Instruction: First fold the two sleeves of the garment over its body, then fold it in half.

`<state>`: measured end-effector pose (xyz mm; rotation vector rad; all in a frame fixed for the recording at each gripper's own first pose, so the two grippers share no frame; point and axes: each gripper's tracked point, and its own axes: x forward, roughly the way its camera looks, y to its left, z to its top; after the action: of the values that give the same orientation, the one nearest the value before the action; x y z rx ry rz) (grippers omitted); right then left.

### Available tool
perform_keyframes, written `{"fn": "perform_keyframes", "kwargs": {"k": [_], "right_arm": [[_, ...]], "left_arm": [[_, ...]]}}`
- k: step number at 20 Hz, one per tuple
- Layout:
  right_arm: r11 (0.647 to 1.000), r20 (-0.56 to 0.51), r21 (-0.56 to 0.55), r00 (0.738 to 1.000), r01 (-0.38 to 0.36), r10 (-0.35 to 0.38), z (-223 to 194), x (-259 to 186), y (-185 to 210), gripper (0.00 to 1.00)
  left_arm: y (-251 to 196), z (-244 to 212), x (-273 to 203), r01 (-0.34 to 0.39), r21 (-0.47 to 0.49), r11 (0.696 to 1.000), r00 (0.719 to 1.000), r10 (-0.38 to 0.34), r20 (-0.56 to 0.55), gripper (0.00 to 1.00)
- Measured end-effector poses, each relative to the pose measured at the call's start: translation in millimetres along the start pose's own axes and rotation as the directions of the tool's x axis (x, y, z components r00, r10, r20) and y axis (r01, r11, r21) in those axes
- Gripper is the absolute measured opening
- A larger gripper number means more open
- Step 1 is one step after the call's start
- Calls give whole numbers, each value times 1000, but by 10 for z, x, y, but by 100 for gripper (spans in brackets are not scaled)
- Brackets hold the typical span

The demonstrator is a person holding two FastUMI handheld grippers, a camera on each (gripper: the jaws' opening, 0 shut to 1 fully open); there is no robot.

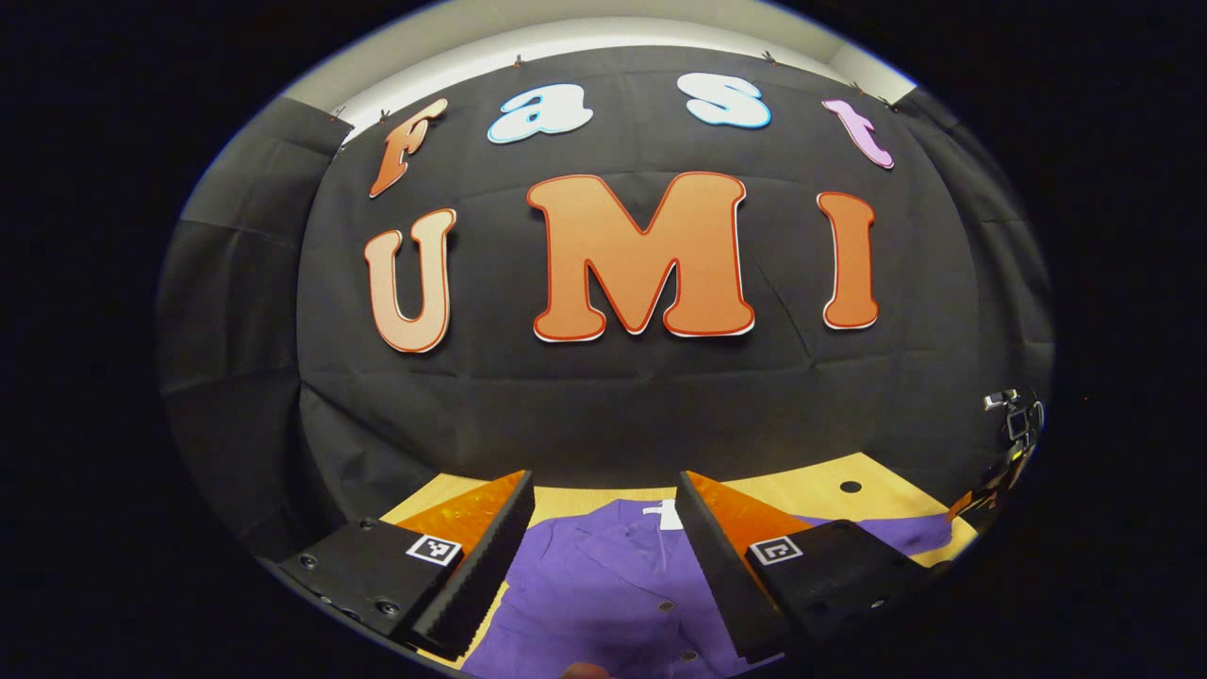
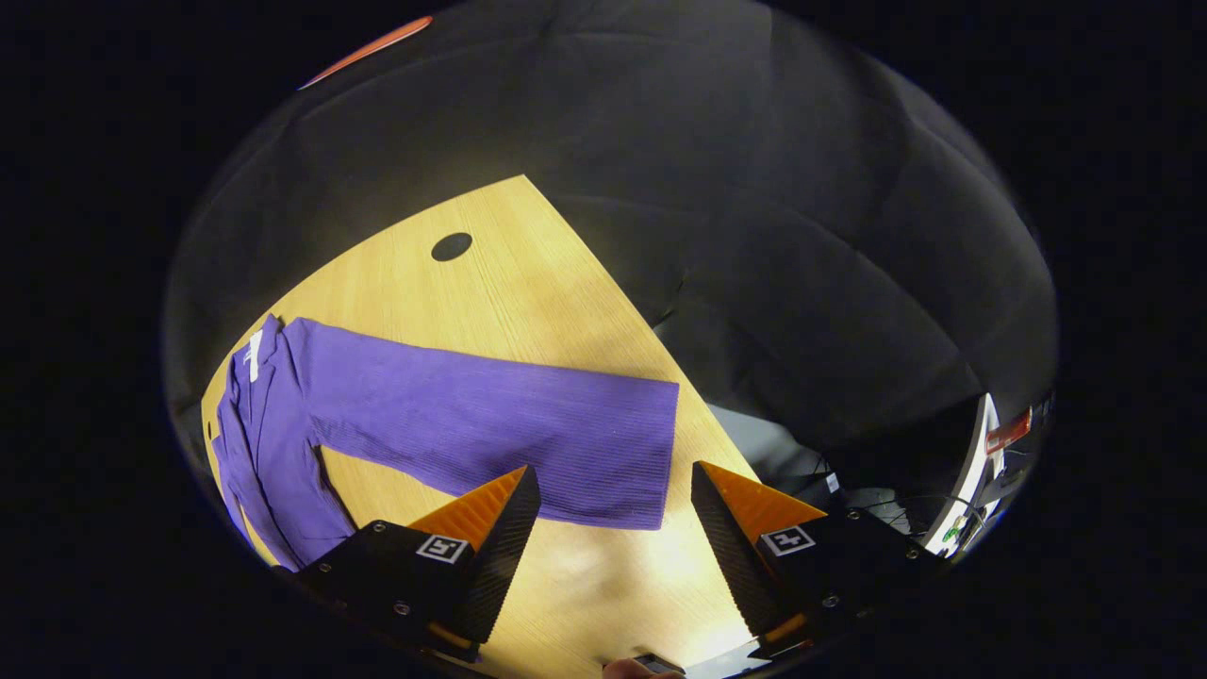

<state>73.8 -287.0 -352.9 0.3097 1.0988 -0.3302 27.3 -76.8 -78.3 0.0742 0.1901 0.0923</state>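
Observation:
A purple button-up garment (image 1: 603,585) lies flat on the wooden table (image 1: 801,490), its collar with a white tag toward the back wall. My left gripper (image 1: 603,519) hovers open above the garment's chest, nothing between its fingers. In the right gripper view one long purple sleeve (image 2: 490,424) stretches out sideways across the table (image 2: 490,283), its cuff end near the table's right edge. My right gripper (image 2: 613,490) is open just in front of that cuff end, above the wood, with the fingers apart from the cloth.
A round black hole (image 2: 452,246) is set in the tabletop beyond the sleeve. The table's right edge (image 2: 660,349) drops off close to the cuff, with cables and equipment (image 2: 981,471) below at the far right. Black cloth walls surround the table.

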Motion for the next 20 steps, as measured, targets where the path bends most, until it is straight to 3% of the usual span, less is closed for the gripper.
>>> {"fn": "perform_keyframes", "kwargs": {"k": [7, 12, 17, 20], "right_arm": [[997, -186, 73, 981, -40, 53, 34, 423, -75, 97], [980, -272, 175, 952, -96, 142, 5, 539, -31, 96], [972, -313, 210, 934, -109, 172, -14, 587, 15, 92], [979, -331, 194, 935, -69, 131, -24, 641, -3, 88]], "left_arm": [[-81, -179, 7, 9, 63, 998, 999, -6, -50, 95], [-178, -331, 4, 23, 79, 997, 994, -15, -105, 95], [-167, -404, 33, 21, 76, 997, 992, -11, -129, 95], [-131, -426, 15, 10, 90, 996, 990, 3, -141, 95]]}}
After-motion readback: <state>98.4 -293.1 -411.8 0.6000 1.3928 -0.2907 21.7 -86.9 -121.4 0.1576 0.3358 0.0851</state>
